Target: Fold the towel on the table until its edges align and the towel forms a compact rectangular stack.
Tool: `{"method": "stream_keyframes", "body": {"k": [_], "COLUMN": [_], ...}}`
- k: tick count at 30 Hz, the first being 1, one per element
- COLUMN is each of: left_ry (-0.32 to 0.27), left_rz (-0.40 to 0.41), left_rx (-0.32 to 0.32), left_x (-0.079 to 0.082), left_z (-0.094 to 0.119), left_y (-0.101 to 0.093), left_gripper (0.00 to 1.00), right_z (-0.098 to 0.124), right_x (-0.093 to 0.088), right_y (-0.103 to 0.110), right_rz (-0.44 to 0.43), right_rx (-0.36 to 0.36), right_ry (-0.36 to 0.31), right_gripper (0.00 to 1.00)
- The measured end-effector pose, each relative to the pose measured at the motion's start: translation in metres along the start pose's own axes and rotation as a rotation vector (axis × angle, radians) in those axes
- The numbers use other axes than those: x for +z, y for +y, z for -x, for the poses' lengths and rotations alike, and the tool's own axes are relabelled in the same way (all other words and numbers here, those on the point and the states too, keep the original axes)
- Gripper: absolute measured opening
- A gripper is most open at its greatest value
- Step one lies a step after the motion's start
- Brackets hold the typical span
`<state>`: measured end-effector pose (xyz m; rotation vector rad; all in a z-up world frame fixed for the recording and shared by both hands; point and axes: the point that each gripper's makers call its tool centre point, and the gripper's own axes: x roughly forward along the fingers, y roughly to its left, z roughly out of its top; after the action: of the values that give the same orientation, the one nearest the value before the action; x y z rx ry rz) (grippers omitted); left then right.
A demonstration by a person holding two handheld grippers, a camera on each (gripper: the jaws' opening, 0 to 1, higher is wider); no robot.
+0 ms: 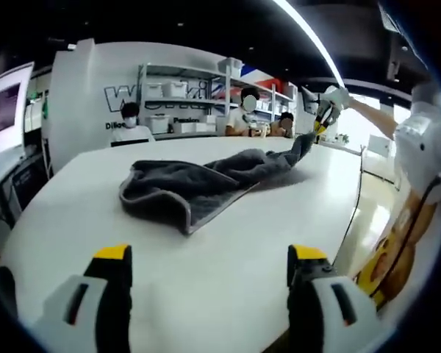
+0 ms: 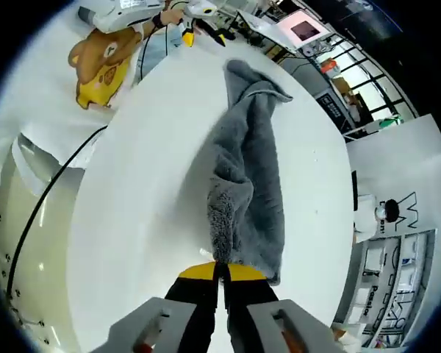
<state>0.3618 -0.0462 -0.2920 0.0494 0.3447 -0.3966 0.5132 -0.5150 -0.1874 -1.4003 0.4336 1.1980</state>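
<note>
Our right gripper [image 2: 220,271] pinching the grey towel [image 2: 246,176] by its near edge, fingers [image 2: 199,273] closed, cloth trailing across our white worktop [image 2: 154,169], left gripper [image 2: 196,16] beyond.

A wide white smooth-topped table [image 1: 228,272] with rounded corners carries one crumpled grey terry-cloth towel [image 1: 198,184], lying mid-table and stretching toward the far right edge, where one corner is lifted

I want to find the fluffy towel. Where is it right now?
The grey towel lies bunched on the white table, in the middle of the left gripper view. The right gripper pinches one corner, lifted at the table's far right side.
</note>
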Motion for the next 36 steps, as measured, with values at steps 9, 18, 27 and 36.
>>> {"method": "stream_keyframes", "body": {"k": [9,18,27,36], "left_ry": [-0.018,-0.019,-0.021,-0.022], "left_rz": [-0.013,-0.019,-0.018,-0.011], "left_rx": [-0.025,-0.041,-0.041,-0.032], "left_x": [0.004,0.004,0.004,0.003], "left_z": [0.001,0.003,0.003,0.005], "left_y": [-0.005,-0.007,-0.006,-0.003], "left_gripper": [0.91,0.91,0.91,0.91], "right_z": [0.038,0.064,0.102,0.155], "right_x": [0.021,0.045,0.074,0.096], "right_y": [-0.018,-0.027,-0.058,-0.091], "right_rz": [-0.073,-0.230,-0.309,-0.269], "right_rx": [-0.138,-0.235,-0.389,-0.539], "right_ry": [-0.114,-0.290,-0.481,-0.648], "right_gripper": [0.02,0.02,0.02,0.02]}}
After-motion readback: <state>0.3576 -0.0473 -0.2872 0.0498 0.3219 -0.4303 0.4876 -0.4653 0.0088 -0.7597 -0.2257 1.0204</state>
